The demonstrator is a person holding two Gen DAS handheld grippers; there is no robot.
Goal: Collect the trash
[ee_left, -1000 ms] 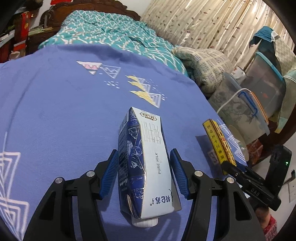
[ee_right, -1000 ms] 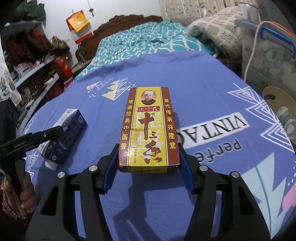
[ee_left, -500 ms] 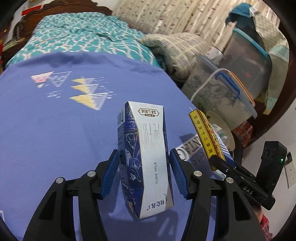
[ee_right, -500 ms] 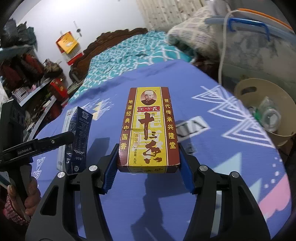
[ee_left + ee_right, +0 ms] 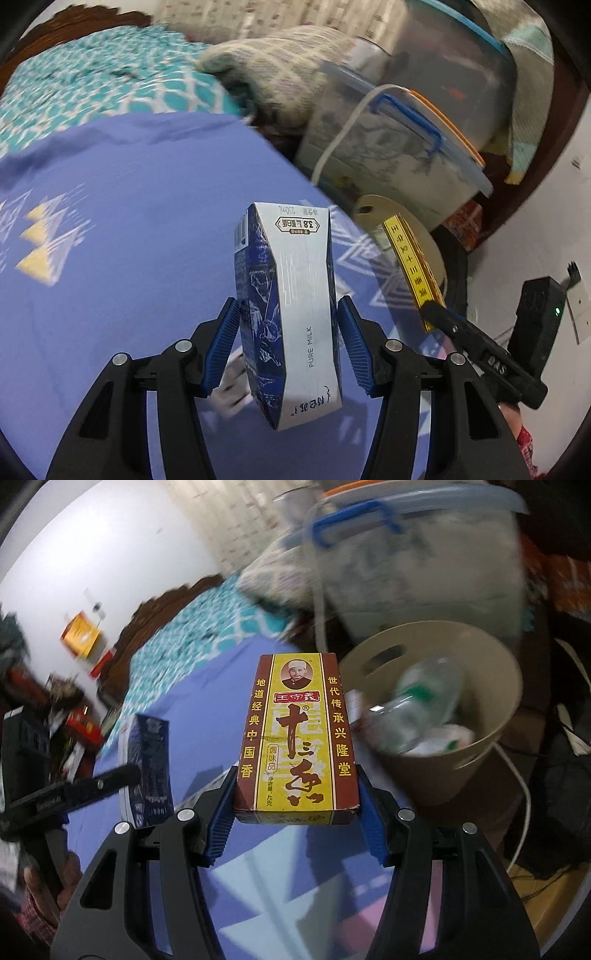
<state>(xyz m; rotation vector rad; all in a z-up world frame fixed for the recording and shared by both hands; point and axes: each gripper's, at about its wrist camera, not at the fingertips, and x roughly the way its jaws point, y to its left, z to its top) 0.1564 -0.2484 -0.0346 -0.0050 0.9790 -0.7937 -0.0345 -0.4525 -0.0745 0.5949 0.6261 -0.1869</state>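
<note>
My left gripper [image 5: 290, 325] is shut on a blue and white milk carton [image 5: 291, 310] and holds it in the air above the purple tablecloth [image 5: 129, 229]. My right gripper [image 5: 297, 794] is shut on a yellow and brown spice box [image 5: 297, 734], held up just left of a beige trash bin [image 5: 476, 753] with bottles and wrappers inside. The spice box [image 5: 412, 266] and the bin rim [image 5: 373, 206] show at the right in the left wrist view. The milk carton [image 5: 153, 771] shows at the left in the right wrist view.
Clear plastic storage boxes [image 5: 406, 147] with a blue handle stand behind the bin, beside a patterned pillow [image 5: 280, 62]. A bed with a teal cover [image 5: 103, 81] lies beyond the table. A white cable [image 5: 524, 794] hangs by the bin.
Both grippers have lifted their items off the tablecloth and swung right toward the bin. The bin now fills the right of the right wrist view.
</note>
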